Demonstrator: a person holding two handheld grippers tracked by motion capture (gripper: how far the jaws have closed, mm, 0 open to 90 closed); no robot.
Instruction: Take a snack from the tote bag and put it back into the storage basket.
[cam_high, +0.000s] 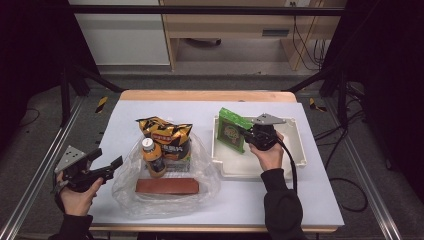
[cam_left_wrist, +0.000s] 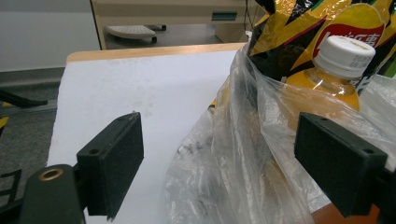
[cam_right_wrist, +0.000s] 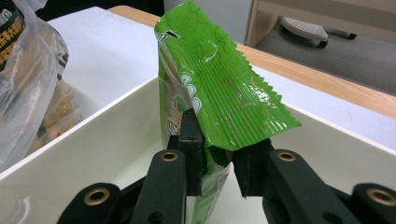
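Green snack packet (cam_right_wrist: 219, 93), one, clamped in right claw (cam_right_wrist: 217, 161); left claw (cam_left_wrist: 219, 163) apart.

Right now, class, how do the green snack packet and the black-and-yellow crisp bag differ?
The green snack packet is small and stands in the white tray, pinched by the right gripper; the black-and-yellow crisp bag is larger and sits ungripped inside the clear plastic bag, beside a bottle. Both are glossy sealed snack packs.
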